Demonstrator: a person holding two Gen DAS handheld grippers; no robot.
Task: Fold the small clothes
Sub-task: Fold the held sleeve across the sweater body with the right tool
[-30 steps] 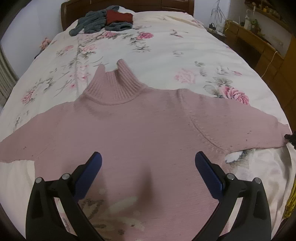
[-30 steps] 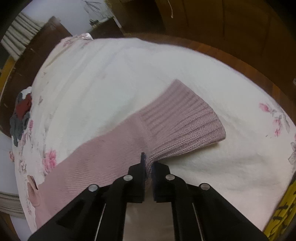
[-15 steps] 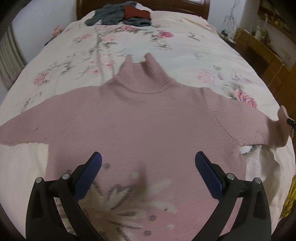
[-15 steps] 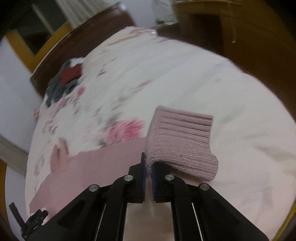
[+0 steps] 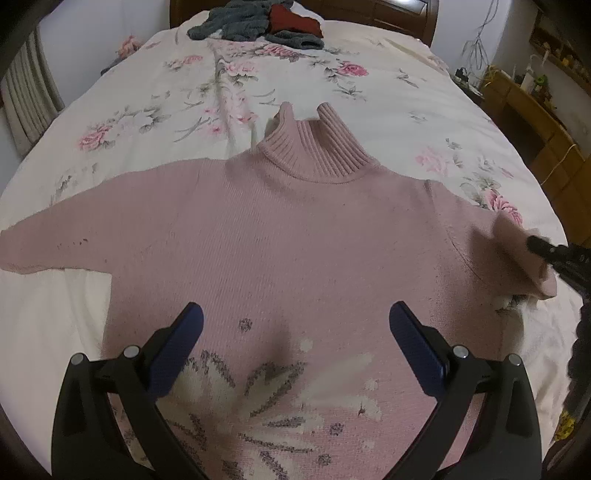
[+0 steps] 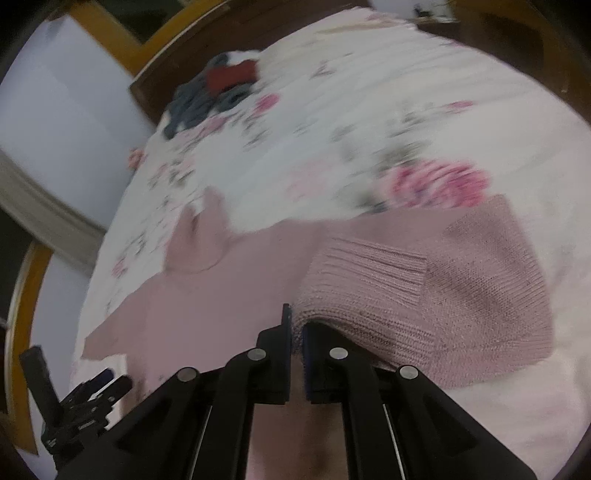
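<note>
A pink turtleneck sweater (image 5: 295, 236) lies flat on the bed, front up, with a white flower pattern near its hem. My left gripper (image 5: 295, 336) hovers open over the chest, nothing between its fingers. My right gripper (image 6: 297, 325) is shut on the ribbed cuff (image 6: 362, 280) of the right sleeve, which is lifted and folded inward over the body. In the left wrist view that sleeve (image 5: 517, 251) and the right gripper (image 5: 554, 254) show at the right edge. The left sleeve (image 5: 55, 243) lies stretched out flat.
The floral bedsheet (image 5: 332, 92) covers the bed. A heap of grey and red clothes (image 5: 258, 22) sits near the wooden headboard (image 5: 369, 7). Wooden furniture (image 5: 535, 110) stands along the right side. A curtain (image 5: 26, 110) hangs at the left.
The right gripper has carried the cuff up and inward over the sweater, folding the sleeve back. The left gripper has drawn back toward the hem, staying open.
</note>
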